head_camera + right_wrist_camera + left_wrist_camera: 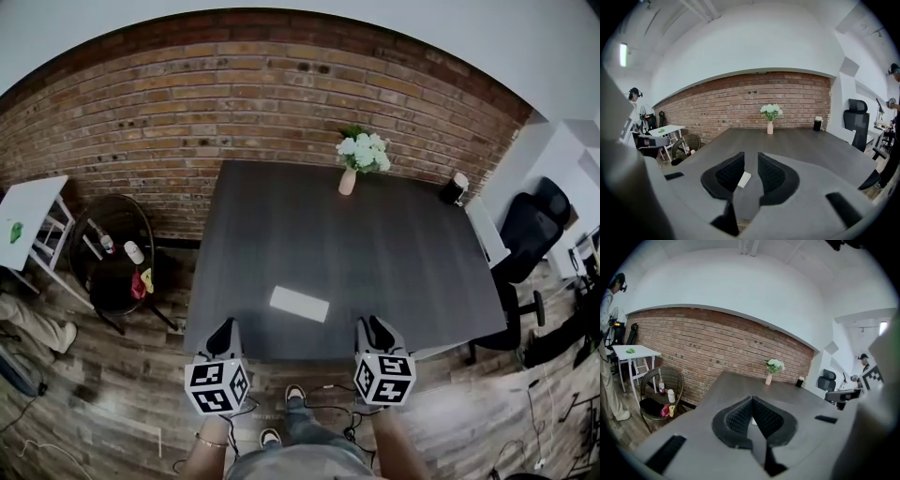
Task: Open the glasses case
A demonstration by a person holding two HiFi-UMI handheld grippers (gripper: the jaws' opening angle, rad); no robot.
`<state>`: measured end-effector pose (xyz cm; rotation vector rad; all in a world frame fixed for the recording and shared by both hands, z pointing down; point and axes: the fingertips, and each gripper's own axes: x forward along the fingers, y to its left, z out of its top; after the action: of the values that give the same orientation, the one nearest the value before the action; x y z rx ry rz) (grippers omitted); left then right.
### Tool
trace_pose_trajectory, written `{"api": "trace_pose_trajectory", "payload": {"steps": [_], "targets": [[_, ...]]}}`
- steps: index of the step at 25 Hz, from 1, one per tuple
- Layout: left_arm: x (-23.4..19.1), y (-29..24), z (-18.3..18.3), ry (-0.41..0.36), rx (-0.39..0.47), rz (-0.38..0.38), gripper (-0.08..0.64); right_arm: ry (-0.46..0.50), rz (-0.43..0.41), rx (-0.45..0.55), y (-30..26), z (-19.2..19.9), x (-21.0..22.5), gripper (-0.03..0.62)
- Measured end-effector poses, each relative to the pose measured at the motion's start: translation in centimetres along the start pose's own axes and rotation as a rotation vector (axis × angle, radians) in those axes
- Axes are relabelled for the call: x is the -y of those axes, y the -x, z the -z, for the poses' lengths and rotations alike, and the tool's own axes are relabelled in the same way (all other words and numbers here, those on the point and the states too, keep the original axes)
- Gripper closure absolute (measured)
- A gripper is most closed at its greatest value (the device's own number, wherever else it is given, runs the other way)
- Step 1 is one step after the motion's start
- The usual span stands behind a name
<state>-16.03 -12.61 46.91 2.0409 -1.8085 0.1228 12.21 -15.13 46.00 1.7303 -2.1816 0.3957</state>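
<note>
Two tools we hold near the worktop (375,244) edge: left hand-held gripper (222,330) pinched closed, right hand-held gripper (375,328) wide and empty, white glasses case (299,304) ahead.

I see a white case (299,304) on the dark grey, wood-grained counter (394,253). The flowers (364,150) are white with green leaves, their vase (347,181) pale pink. My left claw (222,330) and right claw (377,328) are black, their cubes (217,386) white with black squares.

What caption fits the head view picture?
Left gripper and right gripper near a white glasses case on a dark table.
</note>
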Motion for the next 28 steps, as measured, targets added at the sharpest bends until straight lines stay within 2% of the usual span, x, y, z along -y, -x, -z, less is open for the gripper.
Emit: {"api": "trace_pose_trajectory", "payload": {"steps": [10,17,23,28], "targets": [[2.4,-8.5,-4.2,-0.040,0.011,-0.045,0.565,-0.033,-0.066,0.011,-9.0,-4.1,4.7,0.499],[2.3,-12.1,-4.9,-0.030,-0.006,-0.099,0.565,-0.041,-0.129,-0.005,-14.2,-5.0,5.6,0.500],[1.1,-13.9,-4.6,-0.028,-0.039,-0.109,0.565,-0.049,-0.134,-0.027,-16.3,-5.0,5.3,0.500],[0.7,-15.2,-5.9,-0.034,-0.029,-0.076,0.565,-0.052,-0.110,-0.017,-16.4,-6.0,5.2,0.502]]}}
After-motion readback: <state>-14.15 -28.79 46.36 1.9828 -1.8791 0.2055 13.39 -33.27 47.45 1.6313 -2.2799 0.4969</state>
